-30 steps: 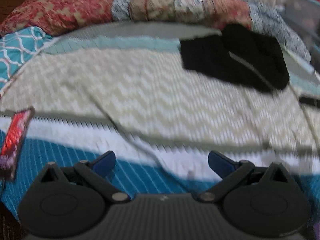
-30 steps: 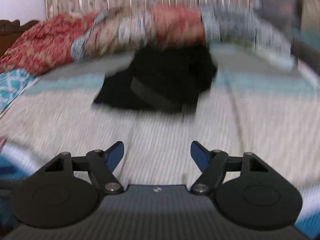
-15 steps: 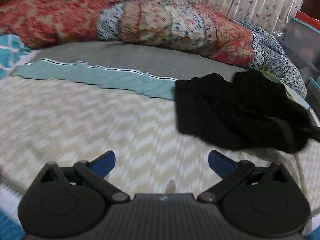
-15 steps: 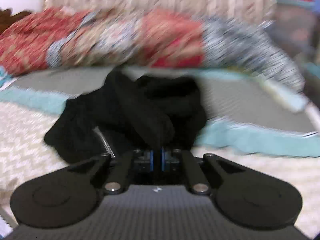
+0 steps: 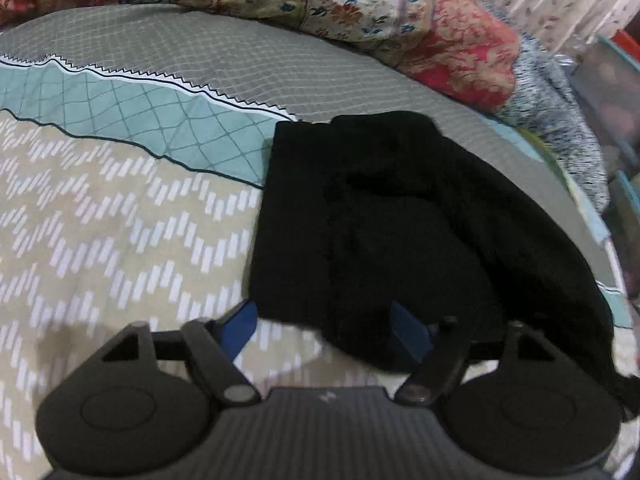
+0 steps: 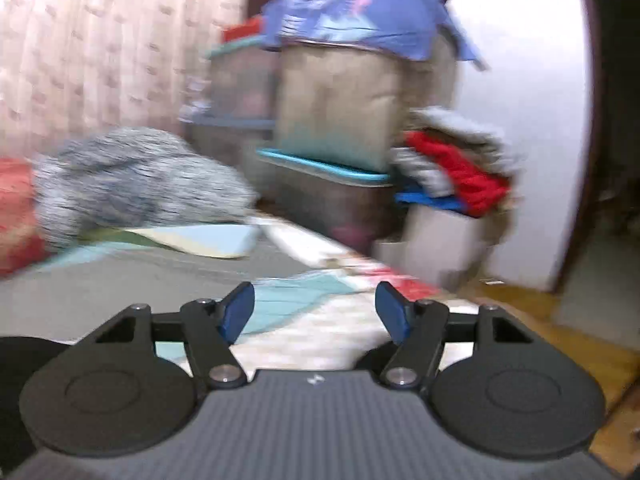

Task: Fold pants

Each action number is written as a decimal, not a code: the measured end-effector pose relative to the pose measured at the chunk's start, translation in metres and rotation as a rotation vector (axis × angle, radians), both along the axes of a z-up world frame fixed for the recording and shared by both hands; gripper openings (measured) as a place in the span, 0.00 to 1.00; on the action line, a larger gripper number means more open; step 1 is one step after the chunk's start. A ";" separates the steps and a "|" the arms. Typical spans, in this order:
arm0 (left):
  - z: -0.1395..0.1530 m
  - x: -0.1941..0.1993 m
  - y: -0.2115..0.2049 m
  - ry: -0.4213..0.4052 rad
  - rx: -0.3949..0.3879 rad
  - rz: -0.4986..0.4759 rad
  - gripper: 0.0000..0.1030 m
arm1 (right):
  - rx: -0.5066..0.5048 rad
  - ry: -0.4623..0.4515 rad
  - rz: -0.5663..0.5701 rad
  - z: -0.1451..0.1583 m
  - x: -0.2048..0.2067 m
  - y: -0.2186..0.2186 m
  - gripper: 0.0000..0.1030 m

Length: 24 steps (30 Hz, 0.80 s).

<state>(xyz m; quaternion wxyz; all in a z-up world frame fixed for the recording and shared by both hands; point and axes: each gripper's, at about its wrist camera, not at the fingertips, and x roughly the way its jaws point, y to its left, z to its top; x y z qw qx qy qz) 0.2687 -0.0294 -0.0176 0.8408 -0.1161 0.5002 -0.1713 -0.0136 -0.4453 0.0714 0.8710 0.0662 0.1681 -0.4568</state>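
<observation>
Now w/ the left gripper [image 5: 324, 330] jaws just narrowing, apart around the near edge of the crumpled black fabric pants [image 5: 400, 216], pinch one layer only; right gripper [image 6: 316, 312] gapes empty, jaws just reopened.

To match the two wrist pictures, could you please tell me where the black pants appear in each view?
Left wrist: the black pants lie centre-right on the bedspread.
Right wrist: probably the black pants, only a sliver at the lower left edge.
Shared landmark: the speckled grey quilt, upper right in the left view, middle left in the right.
</observation>
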 end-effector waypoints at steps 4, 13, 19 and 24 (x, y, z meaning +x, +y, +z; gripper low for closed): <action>0.000 0.005 -0.010 -0.032 0.047 0.025 0.38 | 0.059 0.025 0.329 -0.012 0.038 0.053 0.85; 0.070 -0.034 0.026 -0.158 -0.125 -0.002 0.20 | -0.165 0.478 0.782 -0.087 0.156 0.166 0.11; 0.142 -0.067 0.102 -0.251 -0.278 0.059 0.19 | 0.035 0.131 0.727 -0.004 0.107 0.122 0.11; 0.184 -0.078 0.146 -0.320 -0.254 0.174 0.19 | 0.057 -0.094 0.588 0.050 0.060 0.077 0.58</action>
